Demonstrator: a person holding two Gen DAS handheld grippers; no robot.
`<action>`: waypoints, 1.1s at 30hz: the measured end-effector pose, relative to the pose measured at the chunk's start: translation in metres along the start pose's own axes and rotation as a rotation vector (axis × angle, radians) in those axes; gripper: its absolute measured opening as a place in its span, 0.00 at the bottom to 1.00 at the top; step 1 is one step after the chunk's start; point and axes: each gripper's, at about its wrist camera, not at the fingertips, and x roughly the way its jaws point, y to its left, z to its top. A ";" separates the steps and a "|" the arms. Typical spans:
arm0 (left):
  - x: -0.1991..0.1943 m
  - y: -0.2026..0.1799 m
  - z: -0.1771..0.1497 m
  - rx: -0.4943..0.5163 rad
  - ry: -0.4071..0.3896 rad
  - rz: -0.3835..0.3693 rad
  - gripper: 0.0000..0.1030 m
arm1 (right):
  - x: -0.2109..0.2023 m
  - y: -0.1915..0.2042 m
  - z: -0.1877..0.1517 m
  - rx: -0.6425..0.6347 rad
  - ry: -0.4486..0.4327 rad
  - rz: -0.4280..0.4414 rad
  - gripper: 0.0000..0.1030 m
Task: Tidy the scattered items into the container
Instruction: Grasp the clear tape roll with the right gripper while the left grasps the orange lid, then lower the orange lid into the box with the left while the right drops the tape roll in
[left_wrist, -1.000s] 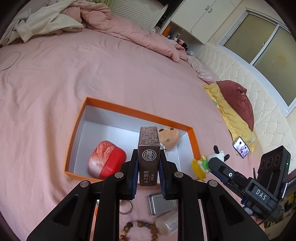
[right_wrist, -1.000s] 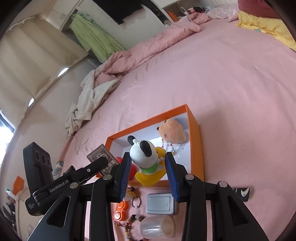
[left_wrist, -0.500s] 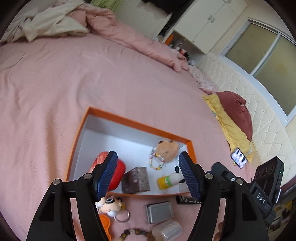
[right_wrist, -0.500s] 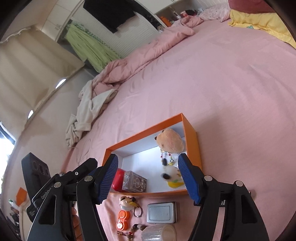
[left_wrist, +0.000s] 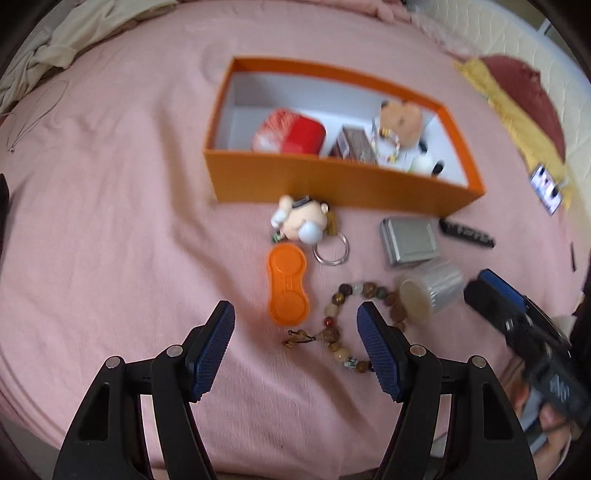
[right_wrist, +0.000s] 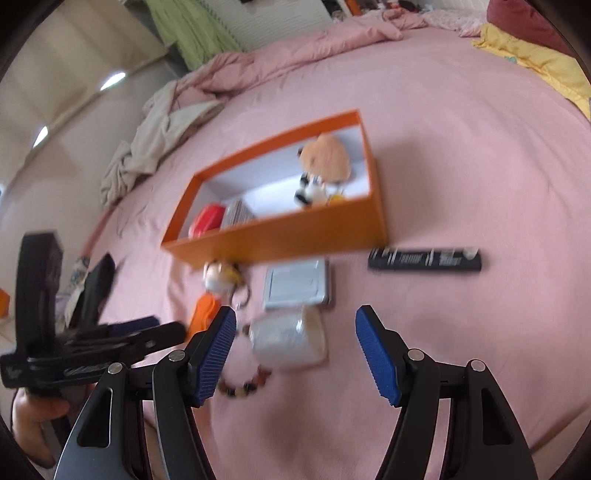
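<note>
Both grippers are spread wide with nothing between the pads: the left gripper hangs over the orange plastic double-round case and brown bead bracelet, the right gripper over the clear plastic jar. The orange cardboard box sits mid-bed on the pink bedsheet, loose items along its near wall.

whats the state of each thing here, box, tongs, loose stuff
orange box: open, no lid, partly filled
left tongs: open, empty
right tongs: open, empty
clear jar: on its side
silver tin: shut, flat on bed
orange case: shut, outside box
bead bracelet: loose on bed
</note>
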 end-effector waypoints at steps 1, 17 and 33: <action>0.007 0.001 0.002 -0.021 0.007 -0.004 0.67 | 0.003 0.002 -0.004 -0.009 0.008 -0.008 0.65; -0.002 0.003 -0.002 -0.069 -0.049 -0.124 0.28 | 0.018 0.001 -0.011 -0.021 0.050 0.011 0.44; -0.050 0.009 0.041 -0.102 -0.261 -0.318 0.28 | -0.022 -0.001 0.045 0.055 -0.131 0.146 0.42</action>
